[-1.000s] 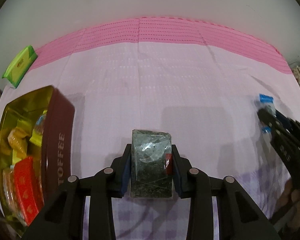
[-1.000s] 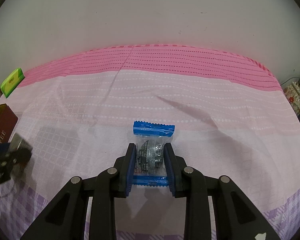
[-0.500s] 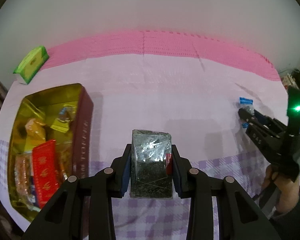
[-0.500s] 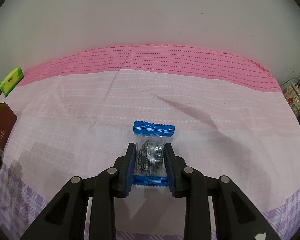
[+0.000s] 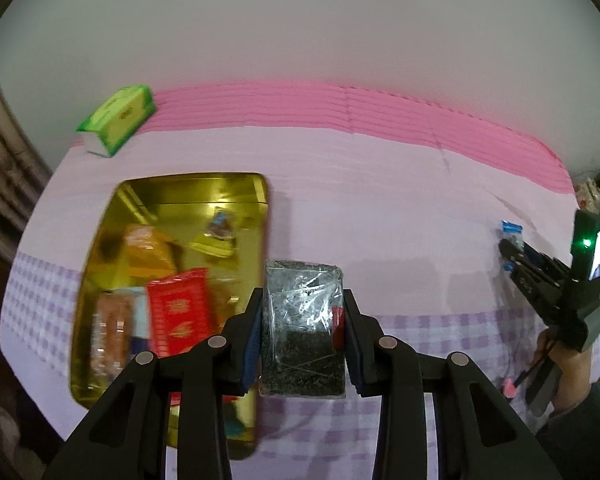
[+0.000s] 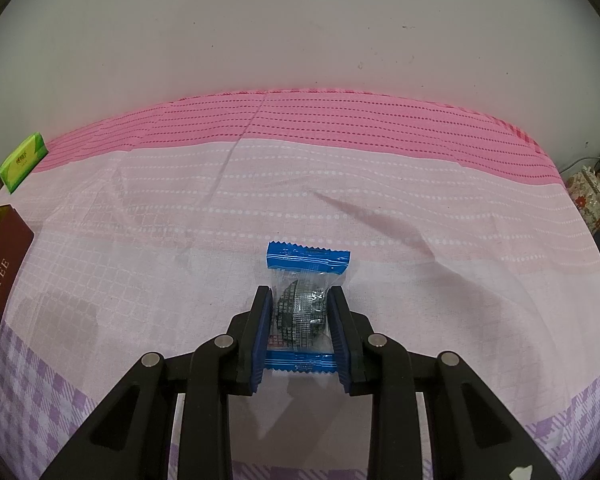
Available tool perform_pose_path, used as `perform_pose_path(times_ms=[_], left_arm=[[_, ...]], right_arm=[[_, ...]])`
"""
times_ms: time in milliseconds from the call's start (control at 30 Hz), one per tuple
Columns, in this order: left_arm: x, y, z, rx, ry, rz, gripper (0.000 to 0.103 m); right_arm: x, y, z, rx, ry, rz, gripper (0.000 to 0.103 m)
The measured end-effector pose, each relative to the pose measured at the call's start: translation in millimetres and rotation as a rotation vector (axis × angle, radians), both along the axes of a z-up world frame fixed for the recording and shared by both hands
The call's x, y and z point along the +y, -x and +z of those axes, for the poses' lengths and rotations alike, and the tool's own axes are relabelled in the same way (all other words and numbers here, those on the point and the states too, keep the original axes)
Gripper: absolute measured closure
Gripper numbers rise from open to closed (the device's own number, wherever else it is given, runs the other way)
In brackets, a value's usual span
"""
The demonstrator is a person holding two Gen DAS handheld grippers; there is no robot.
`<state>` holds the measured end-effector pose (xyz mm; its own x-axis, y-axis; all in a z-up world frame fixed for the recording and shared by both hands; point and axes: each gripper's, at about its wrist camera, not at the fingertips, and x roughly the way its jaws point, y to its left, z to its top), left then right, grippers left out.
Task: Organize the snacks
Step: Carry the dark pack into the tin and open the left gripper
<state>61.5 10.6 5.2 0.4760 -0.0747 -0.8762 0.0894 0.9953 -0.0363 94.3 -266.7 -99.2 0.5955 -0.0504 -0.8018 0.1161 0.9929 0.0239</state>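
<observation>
Two grippers work over the pink cloth-covered surface (image 6: 380, 184). Largest, the gold toffee tin (image 5: 100, 240) lies open at left, snacks inside. Beside its right rim the left gripper (image 5: 303, 316) clenches a dark seaweed pack (image 5: 304, 328). Well apart, the right gripper (image 6: 299, 322) clamps a small blue-ended candy (image 6: 306, 260) resting on the cloth.

"TOFFEE" in pale capitals runs along the maroon side of the tin (image 6: 2, 280); smaller characters below it unreadable. Green box (image 6: 22, 161) print too small to read.
</observation>
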Motion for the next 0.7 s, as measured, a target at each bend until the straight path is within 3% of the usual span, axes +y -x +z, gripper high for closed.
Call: perform_pose_path(times_ms=[400, 700], left_arm=[[76.2, -9.7, -7.4, -0.004, -0.067, 0.135, 0.067], [103.4, -21.7, -18.0, 0.016, -0.085, 0.162, 0.067]], right_arm=[[-0.3, -0.3, 0.3, 0.001, 0.000, 0.000, 0.076], [-0.1, -0.5, -0.4, 0.001, 0.004, -0.001, 0.076]])
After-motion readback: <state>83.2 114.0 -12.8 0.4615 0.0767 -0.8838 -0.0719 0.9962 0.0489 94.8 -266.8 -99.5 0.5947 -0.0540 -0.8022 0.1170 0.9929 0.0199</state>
